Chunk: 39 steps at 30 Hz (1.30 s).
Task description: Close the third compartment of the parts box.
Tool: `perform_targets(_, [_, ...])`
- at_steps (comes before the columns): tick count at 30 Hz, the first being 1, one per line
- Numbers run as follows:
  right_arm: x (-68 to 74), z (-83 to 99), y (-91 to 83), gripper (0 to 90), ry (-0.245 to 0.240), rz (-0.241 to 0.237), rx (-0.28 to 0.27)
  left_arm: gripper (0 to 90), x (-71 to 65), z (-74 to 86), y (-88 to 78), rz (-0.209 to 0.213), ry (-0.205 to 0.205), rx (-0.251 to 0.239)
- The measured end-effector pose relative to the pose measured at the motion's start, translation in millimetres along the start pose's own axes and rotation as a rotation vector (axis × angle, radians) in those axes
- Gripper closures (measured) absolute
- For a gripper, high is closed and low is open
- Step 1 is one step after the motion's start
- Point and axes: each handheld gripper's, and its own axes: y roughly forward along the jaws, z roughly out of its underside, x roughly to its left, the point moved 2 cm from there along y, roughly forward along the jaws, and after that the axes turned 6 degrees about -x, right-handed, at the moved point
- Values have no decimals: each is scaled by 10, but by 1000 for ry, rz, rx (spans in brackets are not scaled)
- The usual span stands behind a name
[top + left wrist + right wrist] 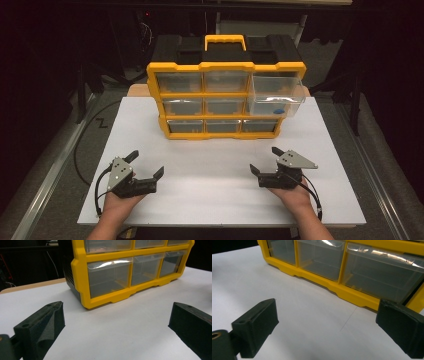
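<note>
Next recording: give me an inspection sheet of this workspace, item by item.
Surface: white board, bare in front of the organizer.
Job's things: yellow drawer organizer standing upright at the far side; large top-right drawer pulled out, something blue inside, other drawers shut.
Clutter: nothing seen.
Grippers: left hand-held gripper and right hand-held gripper both open, empty, resting near the front edge.
Cables: black cable trailing from the left one, another from the right.
Surroundings: dark; metal rails and grey floor beside the board.

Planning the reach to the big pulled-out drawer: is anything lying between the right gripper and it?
Nothing visible. Only bare white table lies between the right gripper, jaws open and empty, and the organizer. The big clear drawer juts out at the upper right, unblocked.
</note>
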Motion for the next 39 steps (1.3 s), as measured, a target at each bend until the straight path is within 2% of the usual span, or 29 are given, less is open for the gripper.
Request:
perform_targets(5, [-13,3,-26,144,9,6,-8,10,-18,2,-5,13,-1,-2])
perform_targets(8, [-35,3,-37,170,44,-6,-22,10,-34,1,-3,21,10,1])
perform_targets(12, [-22,23,-50,232,26,2,-14,10,-52,-11,3,30,19,-1])
perform_targets(14, [-14,24,-53,303,28,5,-4,10,-51,-6,-4,29,18,2])
perform_targets(23, [-8,-25,-100,585,16,32,-50,10,-24,0,-32,26,10,0])
perform_targets(30, [2,-44,-99,733,-2,56,-65,11,-48,11,-13,48,21,10])
perform_targets(39, [12,-79,-108,868,-15,57,-93,12,-39,13,-14,41,20,13])
